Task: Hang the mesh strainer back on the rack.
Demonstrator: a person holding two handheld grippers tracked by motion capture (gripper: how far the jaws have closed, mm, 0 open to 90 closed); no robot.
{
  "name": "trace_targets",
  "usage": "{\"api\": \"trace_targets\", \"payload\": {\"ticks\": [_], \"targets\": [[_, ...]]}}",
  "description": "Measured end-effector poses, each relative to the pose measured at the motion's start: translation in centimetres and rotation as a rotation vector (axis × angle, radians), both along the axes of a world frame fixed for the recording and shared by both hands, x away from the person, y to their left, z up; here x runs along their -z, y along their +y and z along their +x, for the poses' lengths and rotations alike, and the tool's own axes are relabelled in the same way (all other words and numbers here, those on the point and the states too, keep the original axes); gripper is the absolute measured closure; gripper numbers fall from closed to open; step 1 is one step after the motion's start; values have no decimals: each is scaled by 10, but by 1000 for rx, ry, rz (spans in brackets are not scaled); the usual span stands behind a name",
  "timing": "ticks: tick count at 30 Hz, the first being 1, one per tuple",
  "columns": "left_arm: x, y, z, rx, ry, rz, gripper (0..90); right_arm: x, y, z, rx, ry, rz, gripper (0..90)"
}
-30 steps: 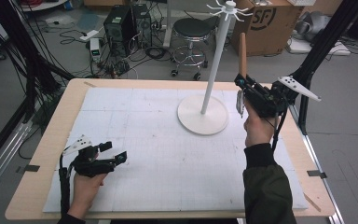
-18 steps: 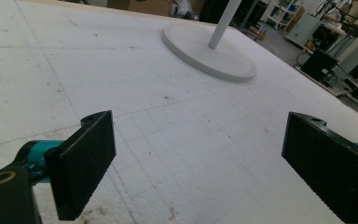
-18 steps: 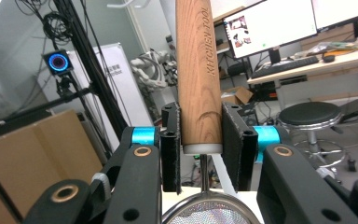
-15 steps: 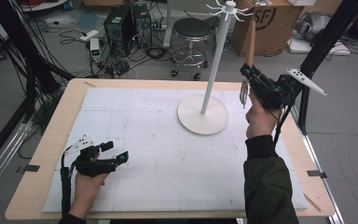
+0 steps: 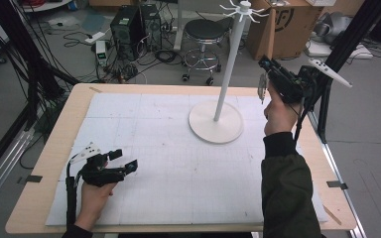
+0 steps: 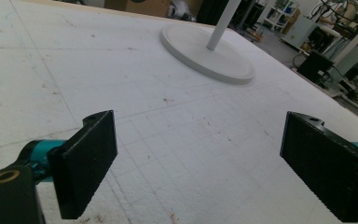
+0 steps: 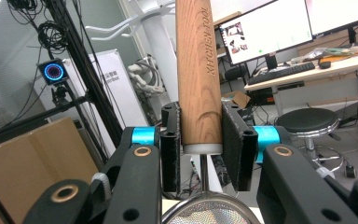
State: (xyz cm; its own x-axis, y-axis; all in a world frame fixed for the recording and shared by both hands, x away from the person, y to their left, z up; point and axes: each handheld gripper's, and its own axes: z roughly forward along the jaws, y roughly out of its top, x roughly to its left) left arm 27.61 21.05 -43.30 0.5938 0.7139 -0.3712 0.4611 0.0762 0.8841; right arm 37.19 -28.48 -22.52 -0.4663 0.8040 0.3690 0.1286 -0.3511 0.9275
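Nearest you, the table (image 5: 54, 148) carries a white gridded mat (image 5: 168, 163); your left gripper (image 5: 121, 167) rests on it, fingers wide apart, holding nothing. Farther on stands a white hook stand (image 5: 228, 74). Your right gripper (image 5: 264, 64) clamps its fingers on a strainer (image 7: 198, 70): wooden handle up, mesh bowl below. A stool (image 5: 206, 34) and boxes lie beyond.

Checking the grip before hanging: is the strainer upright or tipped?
Upright, handle up: the strainer's wooden handle rises straight between the right gripper's pads, mesh bowl hanging below.
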Motion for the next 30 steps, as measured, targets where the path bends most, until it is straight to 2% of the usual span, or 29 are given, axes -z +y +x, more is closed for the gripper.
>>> {"api": "trace_targets", "payload": {"ticks": [4, 10, 18, 30], "targets": [[0, 0, 0, -1, -2, 2, 118, -3, 0, 4, 5, -2, 7, 712], [0, 1, 1, 4, 1, 8, 118, -2, 1, 11, 7, 4, -7, 712], [0, 1, 0, 6, 1, 14, 118, -4, -5, 19, 6, 10, 20, 712], [1, 0, 0, 5, 5, 14, 118, -4, 2, 26, -19, 25, -13, 712]]}}
